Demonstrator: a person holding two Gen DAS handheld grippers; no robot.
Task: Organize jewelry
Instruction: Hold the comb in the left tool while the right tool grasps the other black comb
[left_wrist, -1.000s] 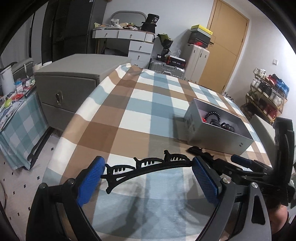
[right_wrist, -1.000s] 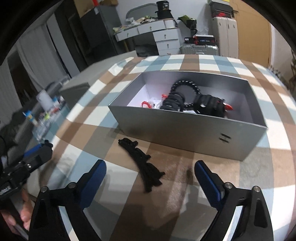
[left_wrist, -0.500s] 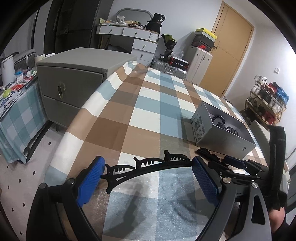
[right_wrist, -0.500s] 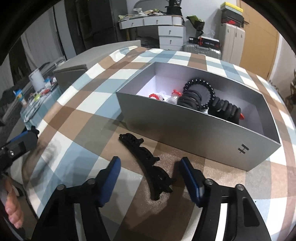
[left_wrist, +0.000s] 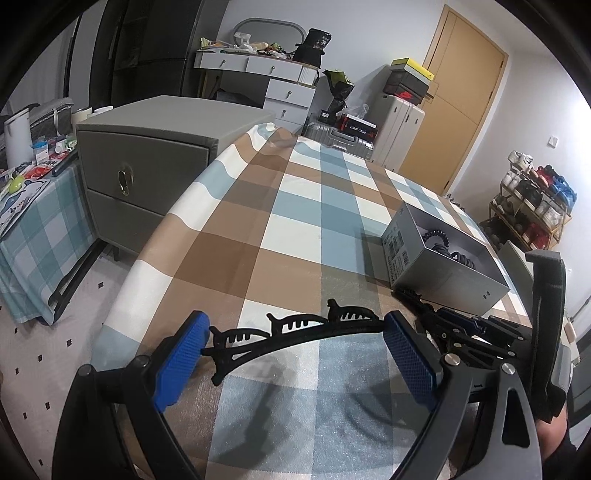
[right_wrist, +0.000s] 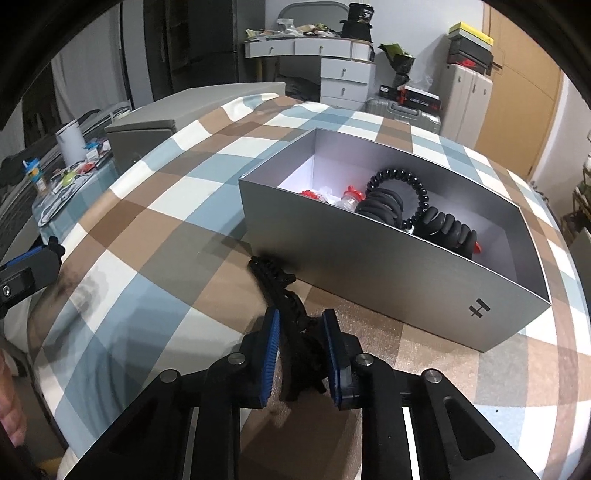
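Right gripper (right_wrist: 301, 341) had just been closing and clamped the near end of a black hair clip (right_wrist: 286, 295) lying on the checked surface (right_wrist: 147, 236). Left gripper (left_wrist: 295, 350) held a second black clip (left_wrist: 295, 326), spanning its wide-set jaws. Grey box (right_wrist: 369, 273) of beads sat at 1 o'clock beyond.

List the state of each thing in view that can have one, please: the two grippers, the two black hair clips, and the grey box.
Left gripper: wide, its pads on the ends of a curved clip.
Curved hair clip: held above the tablecloth.
Right gripper: jaws have just been closing, now narrow around the second clip.
Second hair clip: lying on the tablecloth, before the box.
Grey box: open, with hair ties inside.
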